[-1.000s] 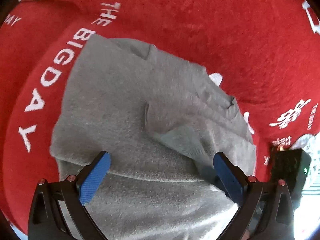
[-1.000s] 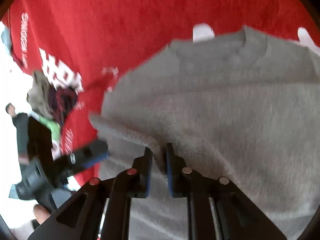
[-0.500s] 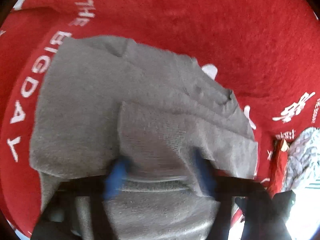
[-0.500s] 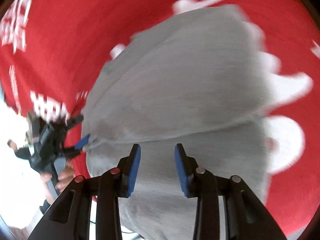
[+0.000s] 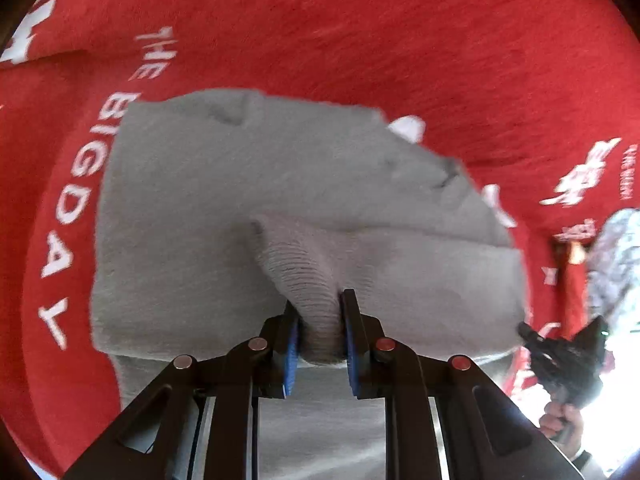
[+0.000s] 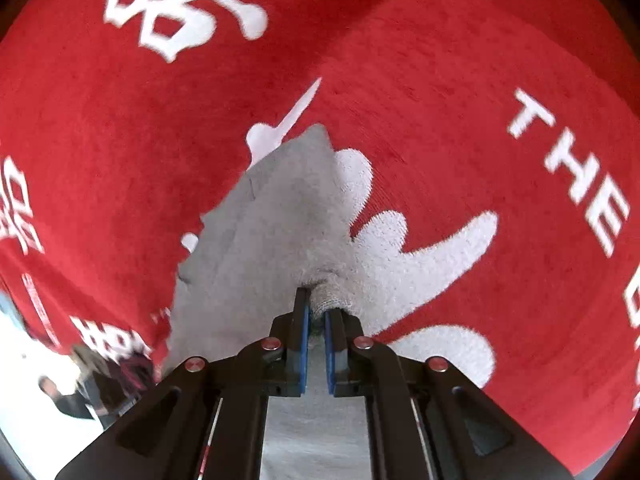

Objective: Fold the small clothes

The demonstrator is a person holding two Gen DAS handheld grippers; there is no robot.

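Red cloth (image 5: 360,40) with white letters covers the whole work top, and on the left side of the left wrist view the words read THE BIG DAY. Next comes the grey top (image 5: 192,208), lying partly folded on the red cloth. Its ribbed cuff (image 5: 308,280) is bunched up between the 2 blue pads of the left gripper (image 5: 319,320), whose jaws are closing on it (the cuff fills the gap). Further right, at the edge of that view, a hand (image 5: 560,424) holds the right gripper (image 5: 532,334) at the grey top's corner. In the right wrist view, the right gripper (image 6: 317,312) has its jaws pressed almost together, pinching a small fold of the grey top (image 6: 276,216). White shapes (image 6: 400,240) on the red cloth (image 6: 440,80) lie just beside it.
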